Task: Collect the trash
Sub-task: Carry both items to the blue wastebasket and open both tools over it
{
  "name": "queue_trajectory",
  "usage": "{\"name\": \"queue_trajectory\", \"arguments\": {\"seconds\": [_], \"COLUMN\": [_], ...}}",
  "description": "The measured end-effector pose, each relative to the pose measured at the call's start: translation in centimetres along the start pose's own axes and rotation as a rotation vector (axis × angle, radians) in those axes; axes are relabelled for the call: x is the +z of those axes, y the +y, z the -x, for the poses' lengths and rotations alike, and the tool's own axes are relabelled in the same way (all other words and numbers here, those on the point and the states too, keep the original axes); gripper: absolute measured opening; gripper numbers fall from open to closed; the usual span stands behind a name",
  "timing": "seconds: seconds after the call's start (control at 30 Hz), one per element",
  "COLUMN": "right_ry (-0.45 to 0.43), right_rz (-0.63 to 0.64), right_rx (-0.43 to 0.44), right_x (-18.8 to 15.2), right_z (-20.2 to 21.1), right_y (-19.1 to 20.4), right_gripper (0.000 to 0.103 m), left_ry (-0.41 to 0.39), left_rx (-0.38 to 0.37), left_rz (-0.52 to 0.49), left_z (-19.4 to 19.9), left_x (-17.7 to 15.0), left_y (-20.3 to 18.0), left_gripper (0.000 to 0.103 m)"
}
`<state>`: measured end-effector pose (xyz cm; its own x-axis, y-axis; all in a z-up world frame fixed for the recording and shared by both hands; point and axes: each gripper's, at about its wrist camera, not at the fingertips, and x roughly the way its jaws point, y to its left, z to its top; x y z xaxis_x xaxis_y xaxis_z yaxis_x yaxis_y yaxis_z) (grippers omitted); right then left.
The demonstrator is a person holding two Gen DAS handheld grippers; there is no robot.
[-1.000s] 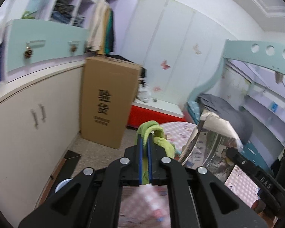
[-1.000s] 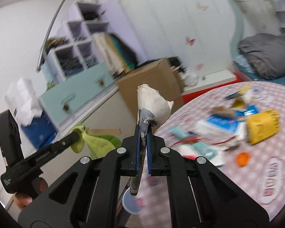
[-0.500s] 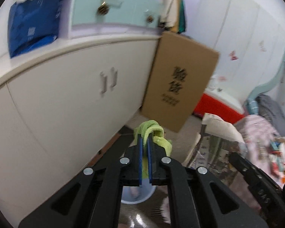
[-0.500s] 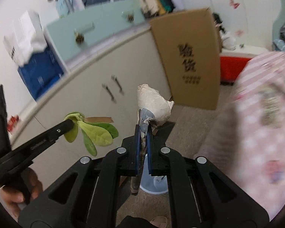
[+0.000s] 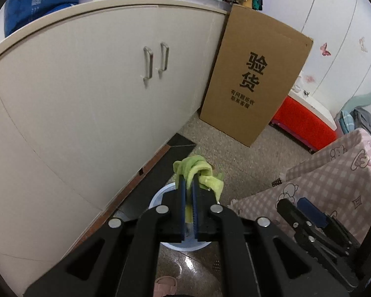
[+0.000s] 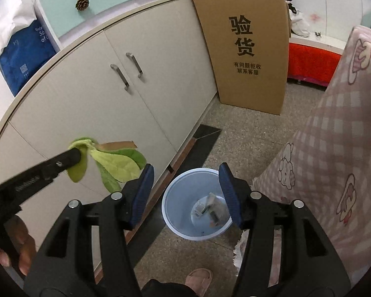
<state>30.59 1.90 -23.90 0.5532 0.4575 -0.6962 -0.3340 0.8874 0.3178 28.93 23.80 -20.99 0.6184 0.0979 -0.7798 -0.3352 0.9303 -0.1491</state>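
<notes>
My left gripper is shut on a bunch of limp green leaves, held over the near rim of a pale blue bin on the floor. In the right wrist view the same leaves hang from the left gripper, to the left of the bin. My right gripper sits above the bin's mouth; its jaws are opening and nothing is between them. A crumpled paper wad lies inside the bin with other scraps. The right gripper also shows low on the right of the left wrist view.
White cabinet doors run along the left, close to the bin. A tall cardboard box leans at the back beside a red chest. A pink checked tablecloth hangs on the right. A person's slippered foot and hand are below.
Both grippers swung away from the table and down towards the floor bin. The right gripper opened and the paper wad it held now lies in the bin. The left still grips the leaves.
</notes>
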Motion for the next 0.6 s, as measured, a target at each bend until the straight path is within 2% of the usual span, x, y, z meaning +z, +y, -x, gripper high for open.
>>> {"name": "queue_trajectory", "arguments": {"seconds": [0.23, 0.43, 0.5, 0.53, 0.57, 0.6], "right_ry": [-0.071, -0.099, -0.11, -0.117, -0.118, -0.12], "right_rz": [0.037, 0.024, 0.019, 0.014, 0.012, 0.011], "right_rx": [-0.056, -0.078, -0.082, -0.087, -0.088, -0.09], "right_x": [0.3, 0.8, 1.1, 1.3, 1.4, 1.4], "right_z": [2.1, 2.9, 3.1, 3.3, 3.4, 3.5], "right_y": [0.1, -0.6, -0.7, -0.9, -1.0, -0.9], "right_gripper": [0.063, 0.064, 0.065, 0.066, 0.066, 0.066], "left_ry": [0.019, 0.03, 0.041, 0.058, 0.075, 0.09], "left_rx": [-0.015, -0.021, -0.023, -0.025, -0.017, -0.007], "left_rz": [-0.031, -0.046, -0.051, -0.052, -0.051, -0.05], "left_z": [-0.9, -2.0, -2.4, -2.9, -3.3, -3.7], "left_x": [0.0, 1.0, 1.4, 1.7, 1.8, 2.0], "left_y": [-2.0, -3.4, -3.9, -4.1, -4.2, -4.3], "left_gripper": [0.005, 0.005, 0.008, 0.013, 0.036, 0.065]}}
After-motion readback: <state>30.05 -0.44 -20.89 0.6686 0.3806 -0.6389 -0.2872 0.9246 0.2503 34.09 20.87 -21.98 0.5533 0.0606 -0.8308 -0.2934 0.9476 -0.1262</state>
